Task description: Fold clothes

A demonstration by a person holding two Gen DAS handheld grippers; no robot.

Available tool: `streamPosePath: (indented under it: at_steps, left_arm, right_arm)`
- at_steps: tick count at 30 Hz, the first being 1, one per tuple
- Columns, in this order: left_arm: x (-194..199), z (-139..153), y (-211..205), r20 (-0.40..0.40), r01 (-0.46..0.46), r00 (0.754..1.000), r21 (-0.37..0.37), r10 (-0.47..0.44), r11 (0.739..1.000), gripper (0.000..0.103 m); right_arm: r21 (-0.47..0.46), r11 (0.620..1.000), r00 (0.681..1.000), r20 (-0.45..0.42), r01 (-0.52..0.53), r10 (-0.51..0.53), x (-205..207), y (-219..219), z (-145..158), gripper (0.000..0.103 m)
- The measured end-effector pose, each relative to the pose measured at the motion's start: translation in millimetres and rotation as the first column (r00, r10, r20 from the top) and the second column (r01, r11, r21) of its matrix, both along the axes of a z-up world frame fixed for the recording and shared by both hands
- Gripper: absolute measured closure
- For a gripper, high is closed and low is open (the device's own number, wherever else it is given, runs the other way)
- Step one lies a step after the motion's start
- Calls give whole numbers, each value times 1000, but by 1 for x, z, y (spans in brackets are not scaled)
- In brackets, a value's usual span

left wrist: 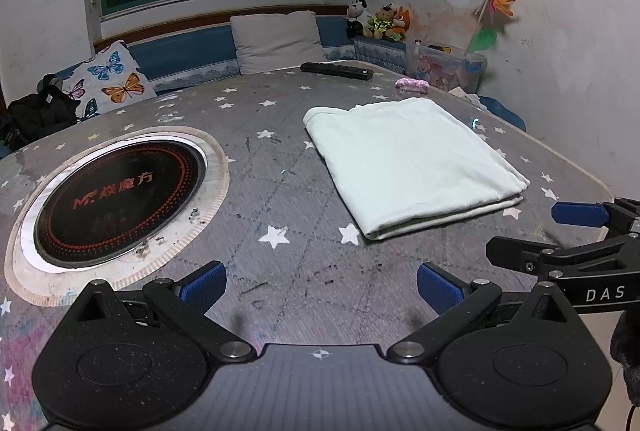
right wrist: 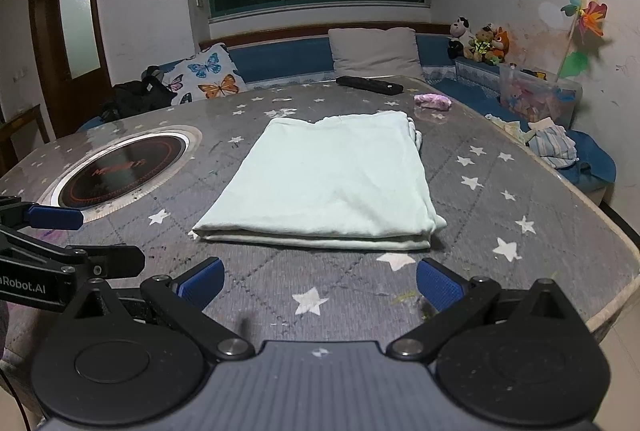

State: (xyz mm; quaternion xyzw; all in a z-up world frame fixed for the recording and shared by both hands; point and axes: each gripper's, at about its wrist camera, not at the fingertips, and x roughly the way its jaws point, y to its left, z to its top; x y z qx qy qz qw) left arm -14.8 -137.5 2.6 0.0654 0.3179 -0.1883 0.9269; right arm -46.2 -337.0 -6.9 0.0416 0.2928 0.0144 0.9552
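A pale mint garment (left wrist: 412, 161) lies folded into a flat rectangle on the grey star-patterned table cover (left wrist: 280, 191). In the right wrist view the same folded garment (right wrist: 328, 183) sits straight ahead, its layered edge facing me. My left gripper (left wrist: 322, 289) hovers open over bare cover, to the near left of the garment, nothing between its blue pads. My right gripper (right wrist: 320, 285) is open too, just short of the garment's near edge, and it also shows at the right edge of the left wrist view as the right gripper (left wrist: 580, 227).
A round black induction hob (left wrist: 120, 199) is set into the table at left. A black remote (left wrist: 336, 70) and a small pink item (left wrist: 412, 84) lie at the far side. A pile of clothes (right wrist: 552, 145) rests on the blue bench at right. Cushions and plush toys line the back.
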Motion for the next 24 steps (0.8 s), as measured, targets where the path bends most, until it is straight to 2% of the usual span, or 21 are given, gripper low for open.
streamPosePath:
  at_steps: [24]
  left_arm:
    - [-8, -7, -8, -15, 10, 1000, 37, -10, 999, 0]
  right_arm:
    - [1, 1000, 1000, -11, 13, -13, -5, 1, -3, 0]
